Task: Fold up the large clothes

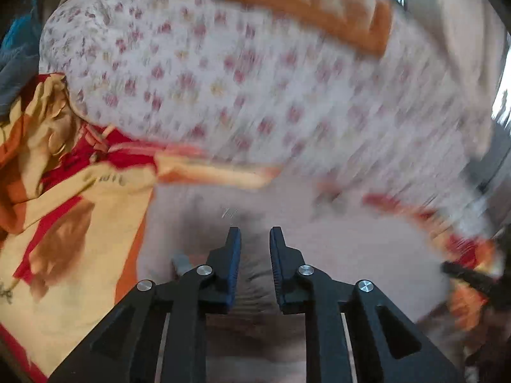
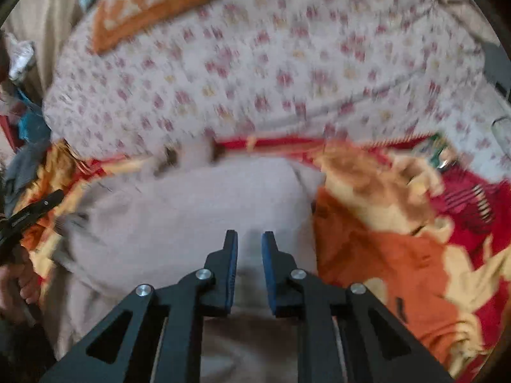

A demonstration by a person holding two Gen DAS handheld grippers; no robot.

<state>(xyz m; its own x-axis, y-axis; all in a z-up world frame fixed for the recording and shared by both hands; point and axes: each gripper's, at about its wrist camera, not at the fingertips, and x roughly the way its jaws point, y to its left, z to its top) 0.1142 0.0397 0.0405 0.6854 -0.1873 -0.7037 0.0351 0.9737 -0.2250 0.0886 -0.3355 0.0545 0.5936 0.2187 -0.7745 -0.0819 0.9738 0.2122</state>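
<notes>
Pale beige garment [image 2: 179,217], soft matte cloth with loose rumples, lies on a blanket [image 2: 399,255] of red, orange and cream blotches. Both sit on a bed sheet [image 2: 271,73] printed with small pink flowers. An orange patterned pillow [image 2: 153,3] lies flat at the far end.

Left gripper [image 1: 255,233]: black arms, blue ribbed pads, a narrow gap between the jaws, garment fabric below them; whether it pinches cloth, cannot tell. Right gripper [image 2: 249,236]: same build, jaws nearly together over the garment's middle; grip also unclear.

Both views are smeared by motion. Grey and blue cloth [image 1: 16,48] is heaped off the bed's left edge. A hand [image 2: 19,287] shows at the right view's left rim.
</notes>
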